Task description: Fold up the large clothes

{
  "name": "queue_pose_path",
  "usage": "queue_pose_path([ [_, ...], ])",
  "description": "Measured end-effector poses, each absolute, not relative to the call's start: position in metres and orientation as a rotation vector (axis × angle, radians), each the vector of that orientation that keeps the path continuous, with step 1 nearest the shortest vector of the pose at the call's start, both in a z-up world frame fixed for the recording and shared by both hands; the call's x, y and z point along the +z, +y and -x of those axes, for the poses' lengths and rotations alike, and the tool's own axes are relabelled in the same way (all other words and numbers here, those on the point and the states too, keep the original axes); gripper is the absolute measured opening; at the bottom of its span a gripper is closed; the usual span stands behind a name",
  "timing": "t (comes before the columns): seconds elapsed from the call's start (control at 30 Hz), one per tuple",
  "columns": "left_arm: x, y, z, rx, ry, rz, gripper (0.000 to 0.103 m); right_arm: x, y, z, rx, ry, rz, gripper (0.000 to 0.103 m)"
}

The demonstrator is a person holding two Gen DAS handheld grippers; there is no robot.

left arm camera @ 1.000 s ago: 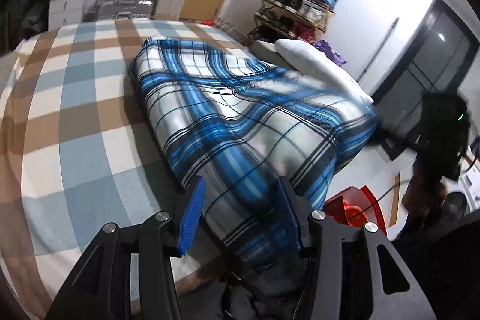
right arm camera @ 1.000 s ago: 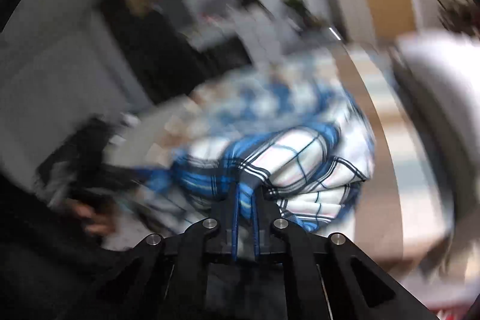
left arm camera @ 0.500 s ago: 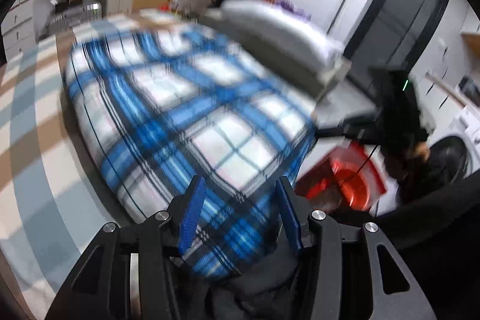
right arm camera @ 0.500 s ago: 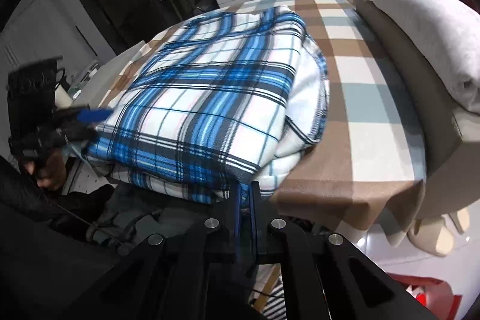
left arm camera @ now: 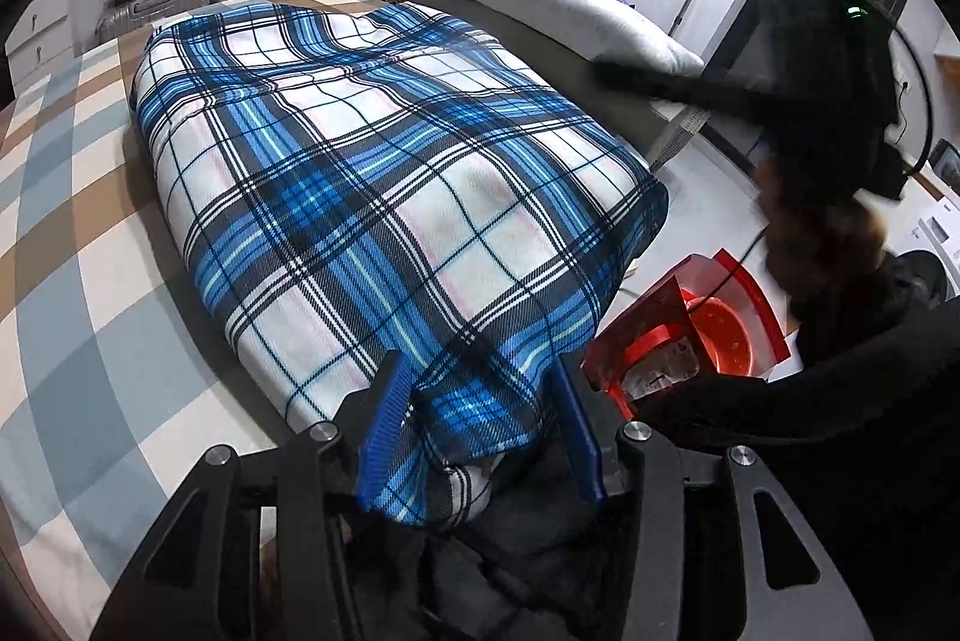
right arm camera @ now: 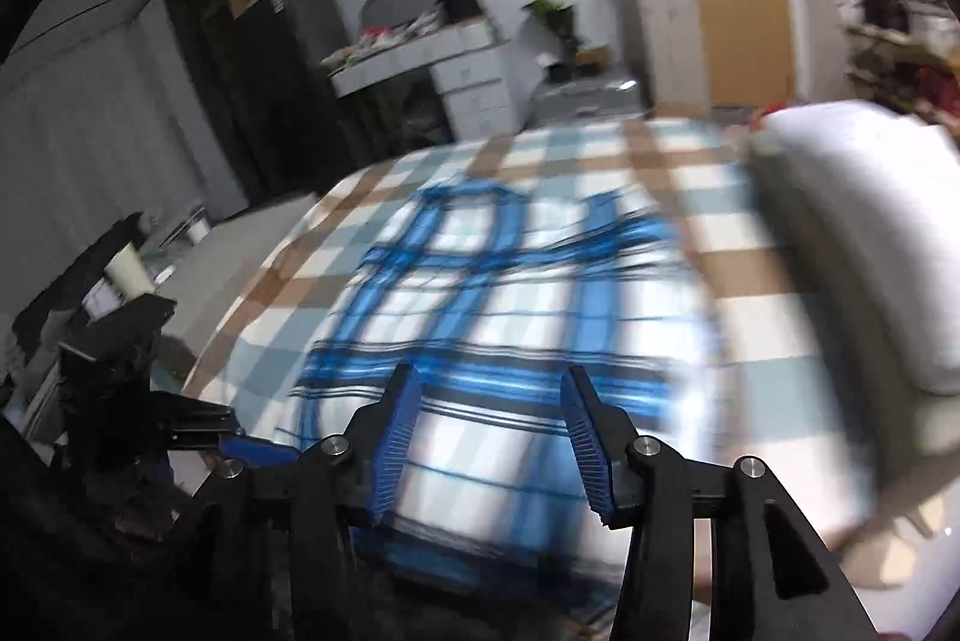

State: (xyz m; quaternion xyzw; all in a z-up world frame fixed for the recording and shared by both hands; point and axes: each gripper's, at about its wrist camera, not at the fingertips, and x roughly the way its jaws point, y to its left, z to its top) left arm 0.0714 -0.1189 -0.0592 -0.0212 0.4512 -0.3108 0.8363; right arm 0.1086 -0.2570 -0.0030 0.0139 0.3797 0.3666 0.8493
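Blanket (left arm camera: 384, 173) corner between spread left gripper (left arm camera: 480, 437) jaws.

My left gripper (left arm camera: 480, 425) is matt black plastic with ribbed blue pads (left arm camera: 384, 437) and shiny metal screws (left arm camera: 326, 431). The plaid blanket (left arm camera: 372, 185) looks like soft, fuzzy woven cloth. At lower right, the red tub (left arm camera: 720, 335) is glossy plastic.

A: How does the left gripper (left arm camera: 480, 425) stand?
B: At the bottom centre of the left wrist view, blue pads spread wide.
A: And the right gripper (right arm camera: 492, 437)?
B: Low centre of the right wrist view, fingers parted, nothing between them.
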Motion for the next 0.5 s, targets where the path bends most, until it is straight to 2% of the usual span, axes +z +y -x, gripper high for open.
queue_pose_path([
  [0.17, -0.062, -0.110, -0.070, -0.668, 0.956, 0.085, 0.042, -0.042, -0.238, -0.087, 0.736, 0.756, 0.186, 0.049],
  [0.4, -0.028, -0.090, -0.078, -0.590, 0.821, 0.121, 0.043, -0.029, -0.261, -0.092, 0.687, 0.794, 0.069, 0.050],
  [0.5, -0.035, -0.105, -0.091, -0.580, 0.810, 0.091, 0.043, -0.027, -0.248, -0.092, 0.731, 0.760, 0.012, 0.057],
])
